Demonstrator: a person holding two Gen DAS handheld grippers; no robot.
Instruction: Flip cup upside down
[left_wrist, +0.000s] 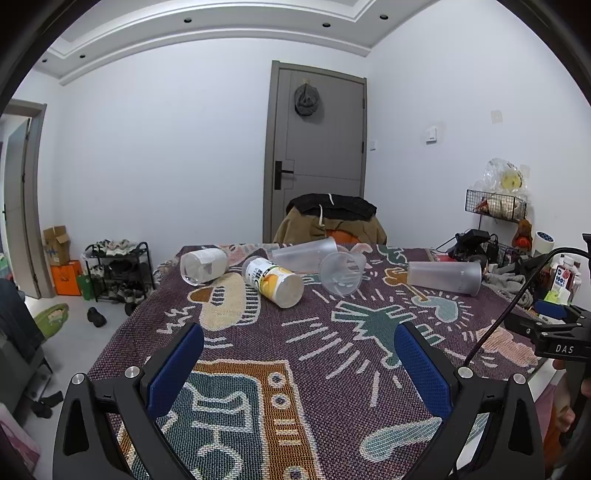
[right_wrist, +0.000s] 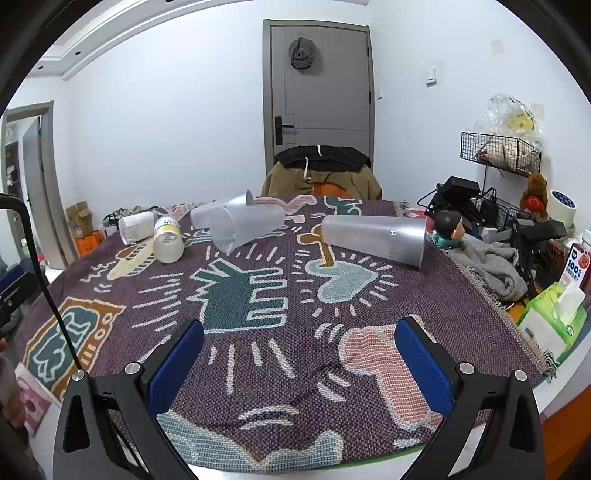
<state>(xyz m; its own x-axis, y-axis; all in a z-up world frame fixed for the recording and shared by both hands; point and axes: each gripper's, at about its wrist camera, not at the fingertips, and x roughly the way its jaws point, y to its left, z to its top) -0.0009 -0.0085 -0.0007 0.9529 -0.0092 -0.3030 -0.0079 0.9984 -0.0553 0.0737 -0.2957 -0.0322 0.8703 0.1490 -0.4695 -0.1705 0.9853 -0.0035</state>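
Observation:
Several cups lie on their sides at the far part of a patterned cloth. A tall frosted cup (left_wrist: 445, 277) (right_wrist: 375, 239) lies at the right. A frosted measuring cup (left_wrist: 342, 274) (right_wrist: 236, 223) lies in the middle, with another frosted cup (left_wrist: 304, 253) behind it. A yellow-labelled cup (left_wrist: 273, 281) (right_wrist: 168, 240) and a clear cup (left_wrist: 203, 265) (right_wrist: 136, 226) lie at the left. My left gripper (left_wrist: 299, 341) is open and empty, well short of the cups. My right gripper (right_wrist: 299, 338) is open and empty too; it also shows at the right edge of the left wrist view (left_wrist: 554, 325).
The patterned cloth (left_wrist: 332, 369) (right_wrist: 295, 295) covers the table. A chair with draped clothes (right_wrist: 321, 173) stands behind it. Clutter sits at the right: a grey towel (right_wrist: 487, 267), a doll (right_wrist: 448, 225), a tissue pack (right_wrist: 554, 314), a wire rack (right_wrist: 500, 151). A shoe rack (left_wrist: 118, 269) stands at the left.

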